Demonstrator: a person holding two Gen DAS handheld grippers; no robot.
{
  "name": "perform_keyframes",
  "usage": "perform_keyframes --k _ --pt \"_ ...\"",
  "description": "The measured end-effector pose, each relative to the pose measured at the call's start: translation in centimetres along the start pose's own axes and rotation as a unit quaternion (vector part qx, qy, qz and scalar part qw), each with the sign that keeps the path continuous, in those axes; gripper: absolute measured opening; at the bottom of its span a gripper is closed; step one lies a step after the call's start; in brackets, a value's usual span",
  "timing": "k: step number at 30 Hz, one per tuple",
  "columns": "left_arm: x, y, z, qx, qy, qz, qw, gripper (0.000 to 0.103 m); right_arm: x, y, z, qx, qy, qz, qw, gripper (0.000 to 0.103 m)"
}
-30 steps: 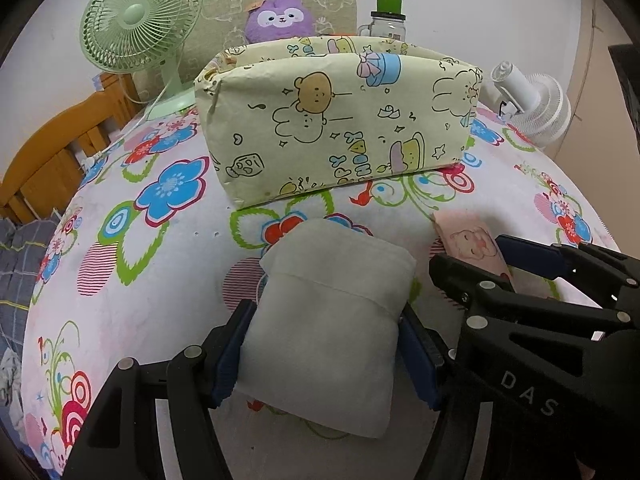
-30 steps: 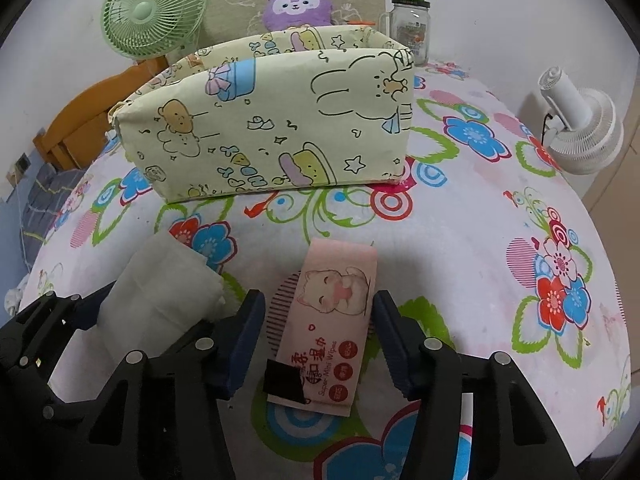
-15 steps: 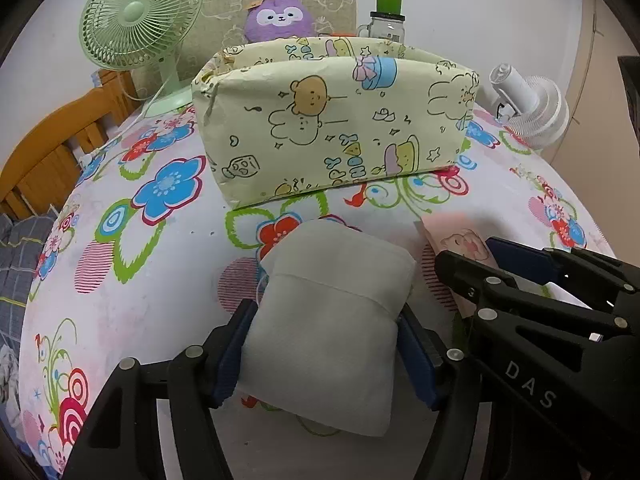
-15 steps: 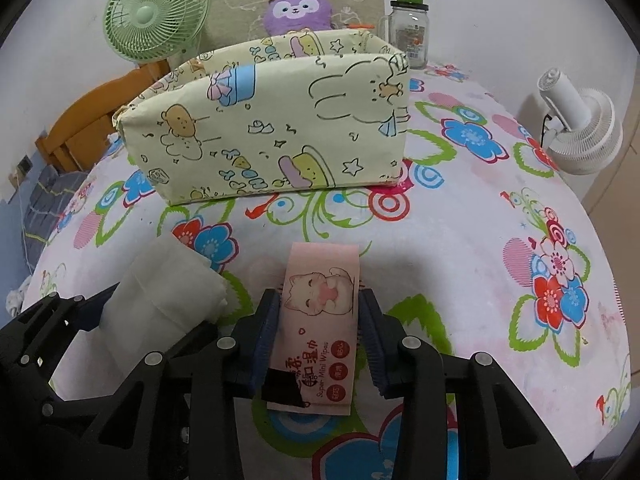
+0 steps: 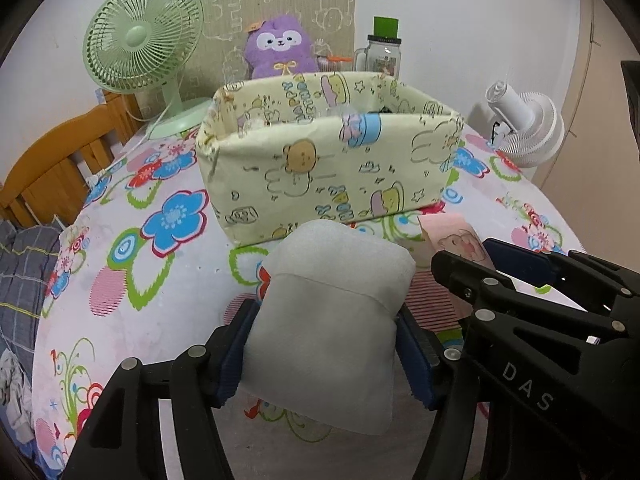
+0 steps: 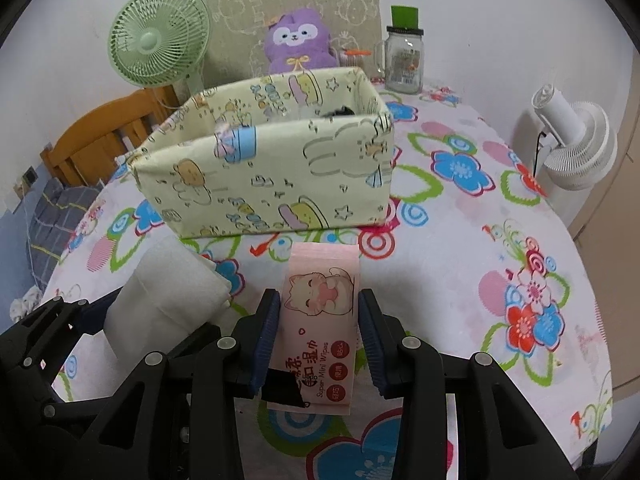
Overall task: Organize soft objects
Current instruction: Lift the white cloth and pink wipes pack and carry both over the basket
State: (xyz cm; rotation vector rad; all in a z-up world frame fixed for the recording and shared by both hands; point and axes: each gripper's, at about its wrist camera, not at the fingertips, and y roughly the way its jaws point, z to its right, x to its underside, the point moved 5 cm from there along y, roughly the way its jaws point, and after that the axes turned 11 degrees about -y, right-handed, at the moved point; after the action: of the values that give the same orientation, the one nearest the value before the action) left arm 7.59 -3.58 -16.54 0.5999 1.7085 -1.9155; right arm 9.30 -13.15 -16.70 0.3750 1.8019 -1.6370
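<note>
Soft pouch [image 5: 324, 328], pale grey and padded, sits between the blue pads of the left gripper [image 5: 326, 354], gripped across its width; both pads [image 5: 236, 352] press its sides and the fabric bulges above them, so I read it as pinched, jaws closing a touch further. Bottom edge shows the cloth pattern beneath it, so it looks lifted off the tablecloth [image 5: 132, 288], near the table's front edge.

Wipes pack [image 6: 320, 320], pink with a cartoon cat, is clamped across its narrow sides by the right gripper [image 6: 318, 340], long axis running away from the camera. Both pads touch its edges: pinching. Also looks clear of the cloth, near the front edge, just right of the pouch.

Why side grips: both items are squashy and flat, and pinching across the width keeps them from folding and leaves the far end free to go in first.

Fabric bin [image 6: 264, 184], yellow with cartoon prints, stands open-topped mid-table straight ahead of both grippers, long side facing them. Something dark is already inside at the back right; can't tell what.

Likely step: carry both over the near wall and drop in. Risk: soft bin wall may fold if caught.

Behind it, at the table's back edge: green fan [image 5: 140, 48], purple plush [image 6: 300, 40], glass jar [image 6: 404, 60]. White fan [image 6: 576, 148] beyond the right edge.
</note>
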Motion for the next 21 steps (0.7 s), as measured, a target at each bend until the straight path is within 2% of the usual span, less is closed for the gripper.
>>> perform_keyframes --k 21 --pt "-2.6 -3.9 1.1 0.004 0.0 0.038 0.9993 0.067 -2.7 -4.2 -0.1 -0.009 -0.009 0.044 0.999 0.043"
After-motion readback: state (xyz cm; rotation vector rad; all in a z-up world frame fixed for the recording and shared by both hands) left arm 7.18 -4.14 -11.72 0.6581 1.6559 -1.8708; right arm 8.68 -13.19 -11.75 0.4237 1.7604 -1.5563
